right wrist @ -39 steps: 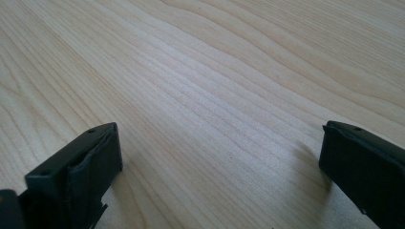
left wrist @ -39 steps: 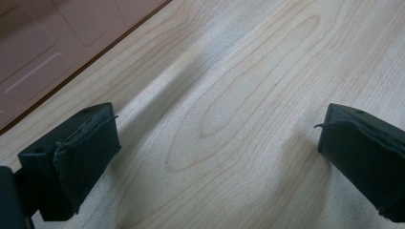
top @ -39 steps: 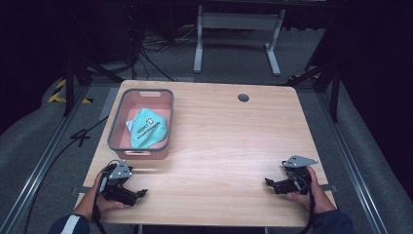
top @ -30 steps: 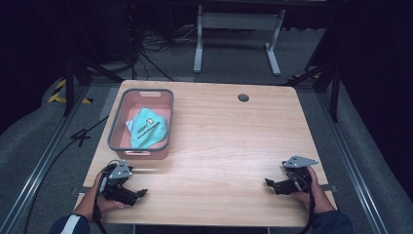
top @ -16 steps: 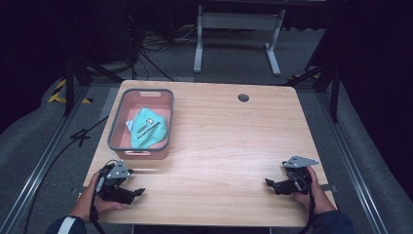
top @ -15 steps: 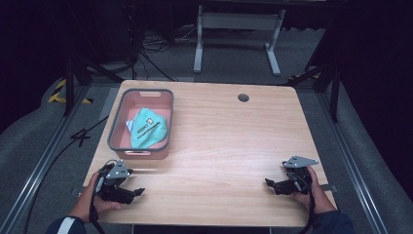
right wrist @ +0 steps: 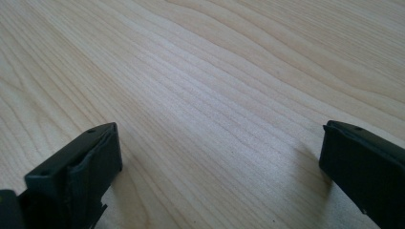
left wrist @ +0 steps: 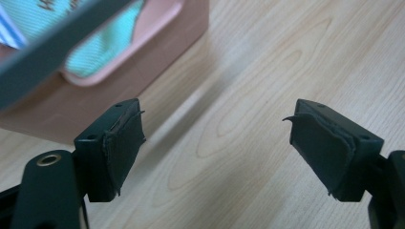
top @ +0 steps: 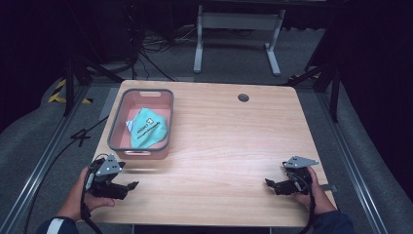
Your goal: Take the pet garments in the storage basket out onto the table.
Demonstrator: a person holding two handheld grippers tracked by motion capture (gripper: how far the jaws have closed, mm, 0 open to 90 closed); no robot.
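The pale wood surface (top: 229, 146) sat under a dark room. Far left stood a pink basket (top: 117, 127) holding a teal cloth (top: 148, 127). Left claw (top: 127, 186) gaped empty just short of it; right claw (top: 271, 184) gaped empty well apart. A hurried left reach could shove the basket.

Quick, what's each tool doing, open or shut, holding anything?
Left tool: open, holding nothing.
Right tool: open, holding nothing.

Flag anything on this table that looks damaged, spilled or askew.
Only wear: the rubber pads on the left hand-held gripper look frayed and peeling at their edges. The teal cloth lies crumpled in the pink bin; nothing spilled.
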